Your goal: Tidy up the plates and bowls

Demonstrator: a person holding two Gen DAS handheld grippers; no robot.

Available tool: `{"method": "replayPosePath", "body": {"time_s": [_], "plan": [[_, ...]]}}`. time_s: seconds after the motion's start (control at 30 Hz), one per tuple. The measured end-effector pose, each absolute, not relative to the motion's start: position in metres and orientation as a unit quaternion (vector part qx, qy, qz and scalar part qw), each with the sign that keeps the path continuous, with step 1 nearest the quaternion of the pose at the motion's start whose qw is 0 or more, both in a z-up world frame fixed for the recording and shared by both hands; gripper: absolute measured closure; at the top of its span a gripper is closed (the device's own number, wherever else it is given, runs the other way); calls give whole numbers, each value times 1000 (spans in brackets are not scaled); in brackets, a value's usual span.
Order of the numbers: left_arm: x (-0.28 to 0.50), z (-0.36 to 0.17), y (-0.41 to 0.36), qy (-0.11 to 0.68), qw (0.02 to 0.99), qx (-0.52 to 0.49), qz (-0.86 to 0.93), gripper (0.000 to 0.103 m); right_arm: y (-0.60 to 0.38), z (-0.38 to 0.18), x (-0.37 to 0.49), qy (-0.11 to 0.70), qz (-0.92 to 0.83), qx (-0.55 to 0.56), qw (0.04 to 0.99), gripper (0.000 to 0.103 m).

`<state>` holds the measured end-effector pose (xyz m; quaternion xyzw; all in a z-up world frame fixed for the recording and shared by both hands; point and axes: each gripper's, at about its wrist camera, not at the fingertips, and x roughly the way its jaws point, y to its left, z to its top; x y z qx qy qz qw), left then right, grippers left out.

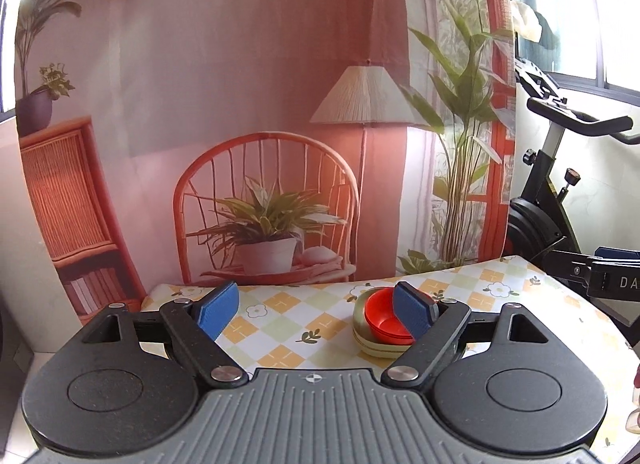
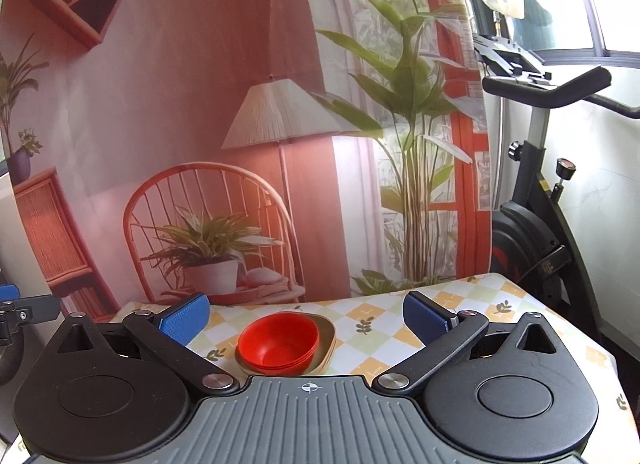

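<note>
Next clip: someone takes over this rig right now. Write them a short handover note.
Left gripper: jaws open, holding nothing, raised short of the stack.
Right gripper: jaws open, holding nothing, facing the stack.
Red bowls sit nested on the stacked beige plates, on the checked tablecloth.
Done: the visible bowls and plates form one pile.
Left: no loose dishes show in either view; check the table outside the frames before finishing.

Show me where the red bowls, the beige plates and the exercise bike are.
red bowls [image 2: 276, 344]: right wrist view, inside of the top bowl.
beige plates [image 2: 327, 338]: right wrist view, right rim of the stack beneath the bowls.
exercise bike [image 2: 524, 240]: right wrist view, black flywheel housing beside the table.
</note>
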<state>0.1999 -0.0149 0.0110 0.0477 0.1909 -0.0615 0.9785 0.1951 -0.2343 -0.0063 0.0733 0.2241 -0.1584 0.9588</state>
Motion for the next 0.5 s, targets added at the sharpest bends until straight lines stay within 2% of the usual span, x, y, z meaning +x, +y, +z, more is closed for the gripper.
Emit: {"method": "replayPosePath", "body": {"time_s": [0.5], "plan": [[123,45,1,150,985,32,-79,17,-200,45,129,186,-157,59,968,0]]}}
